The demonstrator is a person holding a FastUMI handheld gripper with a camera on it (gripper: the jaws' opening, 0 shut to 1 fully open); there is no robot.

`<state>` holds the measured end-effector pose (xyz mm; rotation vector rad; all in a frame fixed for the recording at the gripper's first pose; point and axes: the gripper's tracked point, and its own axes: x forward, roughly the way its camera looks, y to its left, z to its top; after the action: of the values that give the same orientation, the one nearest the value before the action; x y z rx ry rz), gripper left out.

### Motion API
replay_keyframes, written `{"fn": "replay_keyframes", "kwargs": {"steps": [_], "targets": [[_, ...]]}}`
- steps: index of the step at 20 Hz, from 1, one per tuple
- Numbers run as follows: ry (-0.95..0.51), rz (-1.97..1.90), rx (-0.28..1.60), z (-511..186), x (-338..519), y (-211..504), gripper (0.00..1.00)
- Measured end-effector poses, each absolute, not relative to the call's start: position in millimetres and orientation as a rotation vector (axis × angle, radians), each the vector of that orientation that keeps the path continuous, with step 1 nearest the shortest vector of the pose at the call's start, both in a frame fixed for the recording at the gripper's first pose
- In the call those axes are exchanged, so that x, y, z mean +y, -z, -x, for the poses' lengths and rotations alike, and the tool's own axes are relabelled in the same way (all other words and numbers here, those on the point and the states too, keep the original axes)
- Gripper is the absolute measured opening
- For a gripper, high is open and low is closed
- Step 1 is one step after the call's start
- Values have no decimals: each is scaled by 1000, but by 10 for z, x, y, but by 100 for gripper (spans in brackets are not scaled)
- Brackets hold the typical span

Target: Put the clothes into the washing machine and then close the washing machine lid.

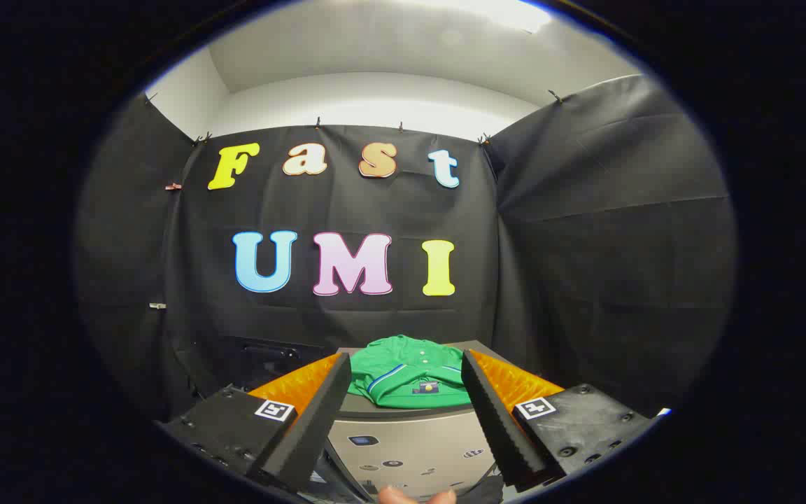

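A folded green shirt (410,378) with a striped collar lies on top of the grey washing machine (410,437), whose lid is down under it. My gripper (408,367) is open, its two black ridged fingers (319,413) with orange backing spread wide on either side of the shirt. The shirt sits just ahead of the fingertips, between them, and neither finger touches it. The machine's front panel with small round marks shows below the shirt.
Black cloth walls close the booth behind and on both sides of the machine. A dark box-like object (263,357) stands to the left behind the machine. A fingertip of a hand (413,496) shows under the gripper.
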<state>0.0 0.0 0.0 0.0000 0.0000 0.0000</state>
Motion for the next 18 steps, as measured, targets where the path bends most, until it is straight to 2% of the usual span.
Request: {"fn": "replay_keyframes", "kwargs": {"steps": [18], "targets": [[-8,16,16,42,180,27,99]]}}
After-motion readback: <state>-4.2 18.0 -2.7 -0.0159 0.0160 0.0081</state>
